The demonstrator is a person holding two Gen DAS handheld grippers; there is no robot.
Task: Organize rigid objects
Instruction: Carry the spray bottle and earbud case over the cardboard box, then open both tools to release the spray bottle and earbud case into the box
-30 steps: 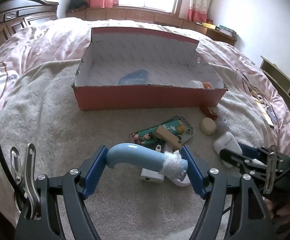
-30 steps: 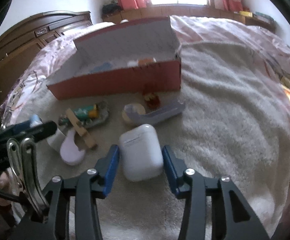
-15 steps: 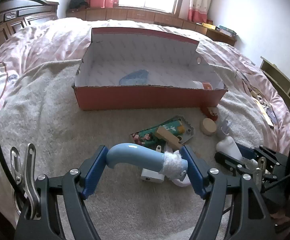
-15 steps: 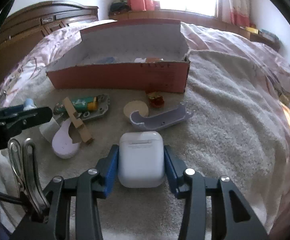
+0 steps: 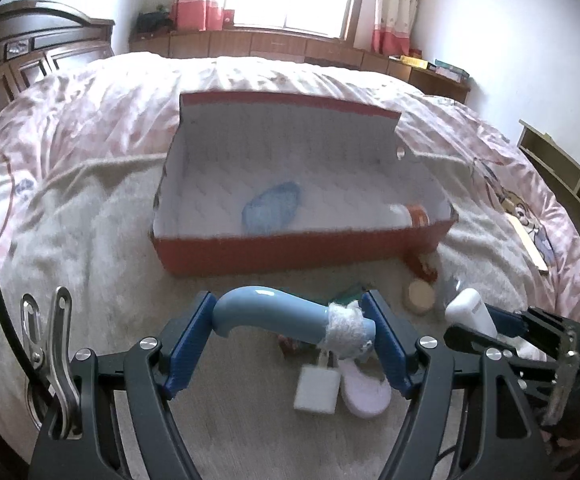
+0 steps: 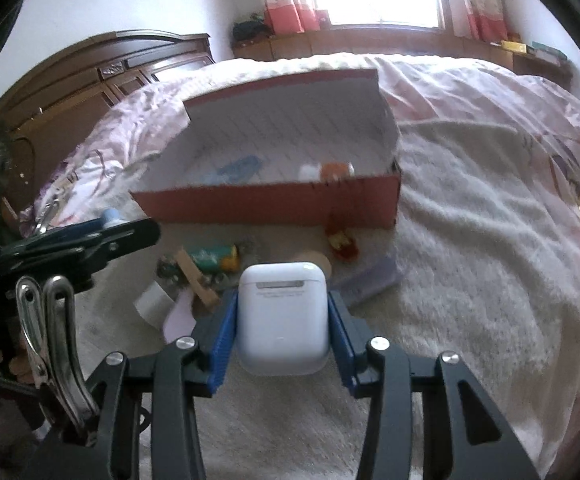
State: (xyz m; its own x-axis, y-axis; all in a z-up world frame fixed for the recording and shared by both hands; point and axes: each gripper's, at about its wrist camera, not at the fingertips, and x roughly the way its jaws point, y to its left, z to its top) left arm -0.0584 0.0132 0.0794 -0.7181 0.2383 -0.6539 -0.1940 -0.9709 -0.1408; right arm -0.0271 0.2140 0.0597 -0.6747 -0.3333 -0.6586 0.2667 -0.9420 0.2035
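1. The left gripper (image 5: pixel 290 326) clamps a curved light-blue handle (image 5: pixel 268 312), wrapped in white gauze at one end, crosswise between its blue pads, lifted above the beige blanket (image 5: pixel 90 280) on the bed.
2. The right gripper (image 6: pixel 283 330) holds a white earbud charging case (image 6: pixel 282 316) squarely between its pads, clear of the blanket.
3. Only the left wrist view shows a small white square block (image 5: pixel 316 390) beside a lilac oval piece (image 5: pixel 365 394) under the handle.
4. Only the right wrist view shows a wooden clothespin (image 6: pixel 198 278) lying on a green toy package (image 6: pixel 214 258), a red-and-yellow toy (image 6: pixel 341 240) and a lilac tray piece (image 6: pixel 373 278).
5. Both views show the open red cardboard box (image 5: pixel 290 252), holding a blue oval object (image 5: pixel 272 208) and a white bottle with an orange band (image 5: pixel 409 216).
6. Faint grey print on the case's hinge side is too small to read; no brand can be made out.
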